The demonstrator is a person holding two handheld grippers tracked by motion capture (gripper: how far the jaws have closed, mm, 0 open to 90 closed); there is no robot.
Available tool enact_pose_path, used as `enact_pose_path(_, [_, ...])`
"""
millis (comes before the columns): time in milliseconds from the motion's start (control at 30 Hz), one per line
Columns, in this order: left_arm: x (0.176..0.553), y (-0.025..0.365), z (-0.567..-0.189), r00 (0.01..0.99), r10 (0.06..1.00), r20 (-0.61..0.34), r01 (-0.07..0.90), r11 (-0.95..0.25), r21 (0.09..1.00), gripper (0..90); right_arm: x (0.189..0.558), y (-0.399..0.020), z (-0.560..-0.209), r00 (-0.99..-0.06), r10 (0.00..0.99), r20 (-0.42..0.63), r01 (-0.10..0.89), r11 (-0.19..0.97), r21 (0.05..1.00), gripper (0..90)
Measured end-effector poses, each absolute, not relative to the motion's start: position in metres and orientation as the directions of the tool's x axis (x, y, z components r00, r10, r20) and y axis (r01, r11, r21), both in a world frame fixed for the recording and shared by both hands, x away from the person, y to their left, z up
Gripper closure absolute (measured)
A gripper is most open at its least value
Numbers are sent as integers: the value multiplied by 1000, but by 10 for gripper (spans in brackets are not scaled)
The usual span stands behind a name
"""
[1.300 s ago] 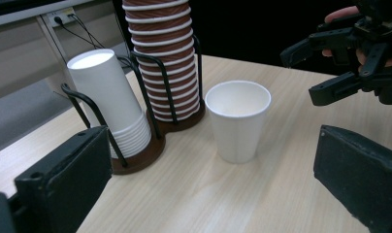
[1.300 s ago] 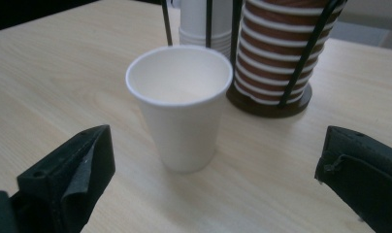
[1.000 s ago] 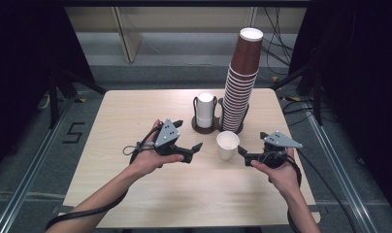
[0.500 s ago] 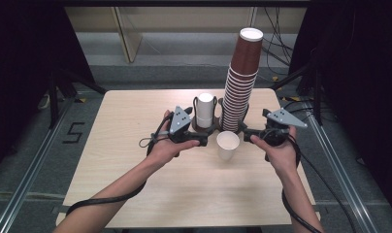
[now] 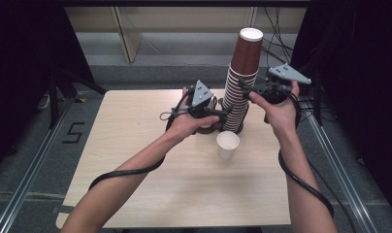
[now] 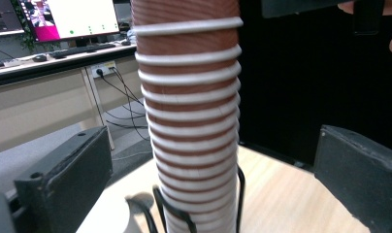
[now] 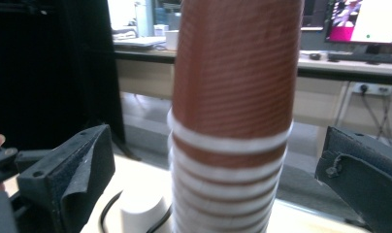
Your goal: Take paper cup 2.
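Observation:
A tall stack of brown paper cups (image 5: 241, 87) with white rims stands in a black wire holder (image 6: 240, 194) at the table's far middle. My left gripper (image 5: 224, 110) is level with the stack's lower part, coming from its left. Its jaws have just been opening. In the left gripper view the stack (image 6: 189, 121) rises between and ahead of them, with neither pad touching it. My right gripper (image 5: 243, 87) is held higher, at the stack's right. The stack (image 7: 233, 121) stands between its wide-apart jaws, untouched. A single white cup (image 5: 227, 144) stands upright in front of the stack.
Another white cup (image 5: 211, 103) sits in the holder left of the stack, mostly hidden by my left gripper. The wooden table (image 5: 136, 160) has bare room at the left and front. Metal rails (image 5: 34, 160) run along the floor on both sides.
Both hands have moved from the table's middle back toward the cup stack and risen. The right gripper has climbed to the stack's upper part, and the left now sits against its lower part.

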State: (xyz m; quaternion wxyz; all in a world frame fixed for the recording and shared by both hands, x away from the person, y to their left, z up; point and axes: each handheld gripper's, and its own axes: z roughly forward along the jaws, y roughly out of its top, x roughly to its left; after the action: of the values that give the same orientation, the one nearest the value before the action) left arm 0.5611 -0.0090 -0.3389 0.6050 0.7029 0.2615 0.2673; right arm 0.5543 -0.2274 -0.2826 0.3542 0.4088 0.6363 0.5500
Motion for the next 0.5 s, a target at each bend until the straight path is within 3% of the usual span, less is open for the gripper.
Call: enact_pose_path(500, [610, -47, -315, 742, 671, -3, 88, -93, 992, 0, 601, -213, -252, -409, 912, 5, 183, 77, 980, 4])
